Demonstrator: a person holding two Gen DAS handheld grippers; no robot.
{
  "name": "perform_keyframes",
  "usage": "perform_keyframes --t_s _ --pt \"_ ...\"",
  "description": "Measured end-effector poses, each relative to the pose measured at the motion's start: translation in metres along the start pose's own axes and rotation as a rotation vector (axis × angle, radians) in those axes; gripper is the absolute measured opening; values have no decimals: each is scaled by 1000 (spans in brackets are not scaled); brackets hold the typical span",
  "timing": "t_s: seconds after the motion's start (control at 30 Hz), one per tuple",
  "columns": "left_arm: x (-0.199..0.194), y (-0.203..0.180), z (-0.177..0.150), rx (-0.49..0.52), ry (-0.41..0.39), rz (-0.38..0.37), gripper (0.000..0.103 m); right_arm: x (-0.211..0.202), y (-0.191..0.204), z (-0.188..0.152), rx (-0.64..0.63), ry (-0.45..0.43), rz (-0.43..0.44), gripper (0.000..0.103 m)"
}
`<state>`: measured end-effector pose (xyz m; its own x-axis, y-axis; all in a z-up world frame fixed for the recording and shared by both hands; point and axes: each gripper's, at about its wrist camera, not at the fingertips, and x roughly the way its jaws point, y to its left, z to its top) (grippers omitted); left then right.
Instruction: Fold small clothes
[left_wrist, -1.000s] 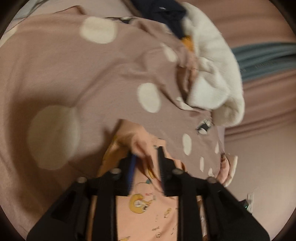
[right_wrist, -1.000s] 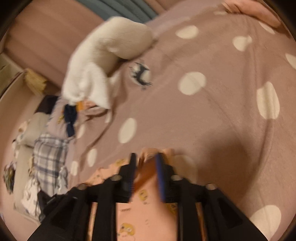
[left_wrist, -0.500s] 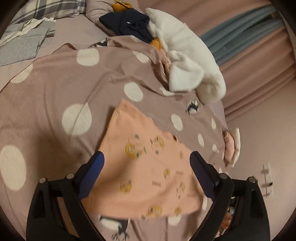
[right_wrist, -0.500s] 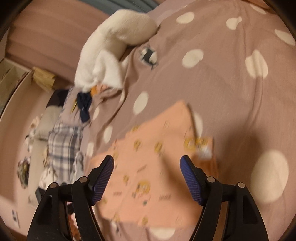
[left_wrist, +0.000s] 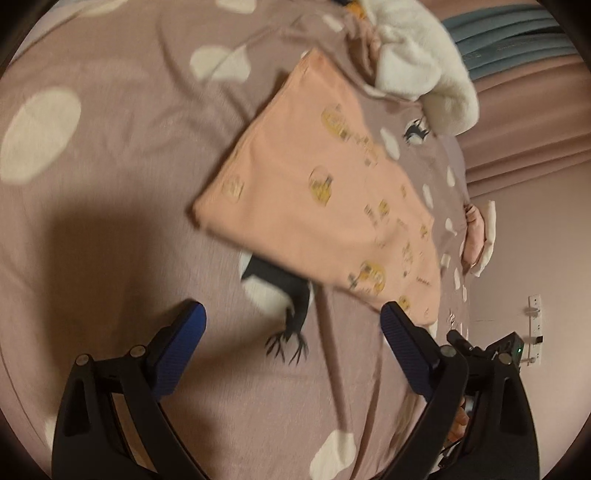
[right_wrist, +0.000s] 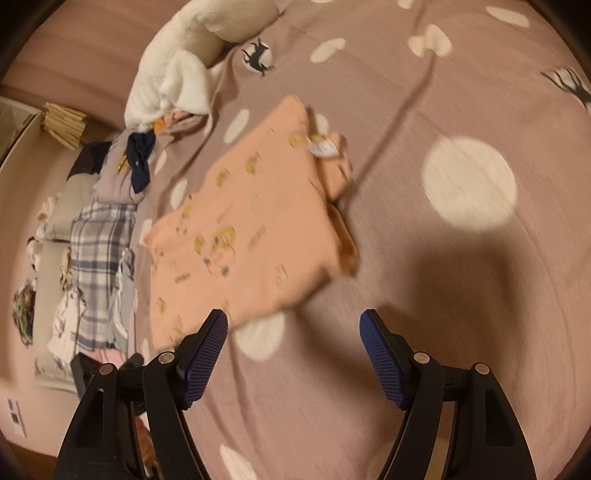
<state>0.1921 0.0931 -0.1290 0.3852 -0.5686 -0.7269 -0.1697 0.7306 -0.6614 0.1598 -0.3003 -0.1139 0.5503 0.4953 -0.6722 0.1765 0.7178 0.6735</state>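
Your left gripper (left_wrist: 291, 336) and right gripper (right_wrist: 293, 345) both hang spread and empty just short of the peach printed garment (left_wrist: 317, 184), which lies flat on the polka-dot bedspread (left_wrist: 110, 166), its long axis running away from you.

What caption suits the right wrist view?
Open right tool above a folded peach garment lying on the polka-dot bedspread.

Dim warm light, motion blur, fisheye-dark corners, broad soft shadows.
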Motion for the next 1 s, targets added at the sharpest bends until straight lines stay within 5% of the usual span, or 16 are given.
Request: perform_keyframes --t_s 0.37,0.7,1.0 --pt "17 -7 1 -69 22 -159 96 29 -7 -12 116 47 154 81" --pt "38 -19 35 -48 -92 -277 95 48 -11 12 192 24 284 83" --pt "63 -30 74 -85 -107 -252 92 72 2 48 220 5 336 83"
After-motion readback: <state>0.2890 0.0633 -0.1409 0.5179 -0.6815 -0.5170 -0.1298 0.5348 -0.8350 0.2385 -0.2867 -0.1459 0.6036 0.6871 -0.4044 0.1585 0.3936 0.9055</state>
